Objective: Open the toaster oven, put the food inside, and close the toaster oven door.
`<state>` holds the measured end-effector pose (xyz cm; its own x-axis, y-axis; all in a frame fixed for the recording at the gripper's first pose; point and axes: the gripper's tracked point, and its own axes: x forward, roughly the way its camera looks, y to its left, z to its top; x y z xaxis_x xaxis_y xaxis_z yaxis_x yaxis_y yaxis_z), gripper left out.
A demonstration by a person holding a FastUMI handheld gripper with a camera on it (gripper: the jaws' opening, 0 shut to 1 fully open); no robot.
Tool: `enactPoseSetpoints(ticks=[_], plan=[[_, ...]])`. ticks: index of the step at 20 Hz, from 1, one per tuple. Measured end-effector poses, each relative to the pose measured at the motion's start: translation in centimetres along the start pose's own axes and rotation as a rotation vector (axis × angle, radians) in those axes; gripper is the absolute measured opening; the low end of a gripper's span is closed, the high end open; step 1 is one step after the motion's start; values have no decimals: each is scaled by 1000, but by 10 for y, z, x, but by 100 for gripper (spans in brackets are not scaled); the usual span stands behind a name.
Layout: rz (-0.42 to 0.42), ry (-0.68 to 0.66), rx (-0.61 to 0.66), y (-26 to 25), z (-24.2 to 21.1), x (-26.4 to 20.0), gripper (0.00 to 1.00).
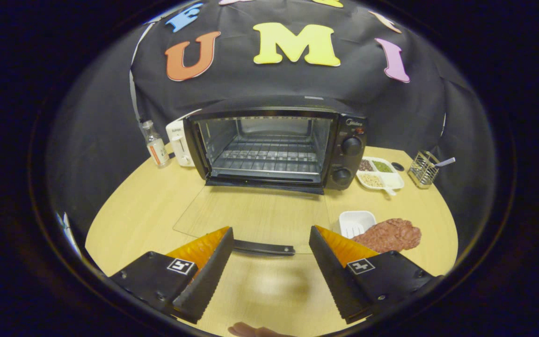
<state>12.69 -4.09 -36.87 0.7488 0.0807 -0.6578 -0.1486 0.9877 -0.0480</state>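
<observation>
One round pale wooden table (pixel 148 210) carries everything here. At its far side stands the black toaster oven (pixel 279 145) with two round knobs on its right panel; its clear glass door (pixel 251 215) lies folded flat on the table toward the near side, and its dark bar handle (pixel 264 247) sits just ahead of the claw (pixel 269 243), between the two fingers, untouched. A wire rack shows inside the oven's bare cavity. The claw is spread wide and grips nothing. Just right of the door, near the right finger, lies the reddish-brown slab of food (pixel 389 235), touching a small white square dish (pixel 356 223). Right of the oven sits a white divided tray (pixel 391 180) holding dark, green and pale grains in separate compartments, then a wire mesh cup (pixel 423 171) with a utensil in it. Left of the oven stand a white appliance (pixel 179 142) and a clear plastic bottle (pixel 155 145).
</observation>
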Motion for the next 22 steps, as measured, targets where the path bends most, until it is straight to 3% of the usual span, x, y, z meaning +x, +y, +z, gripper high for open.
enactPoseSetpoints(ticks=[12,18,22], plan=[[-37,-6,36,-160,29,-43,100],[86,140,188,-191,-5,-14,95],[246,225,312,-180,-26,0,83]])
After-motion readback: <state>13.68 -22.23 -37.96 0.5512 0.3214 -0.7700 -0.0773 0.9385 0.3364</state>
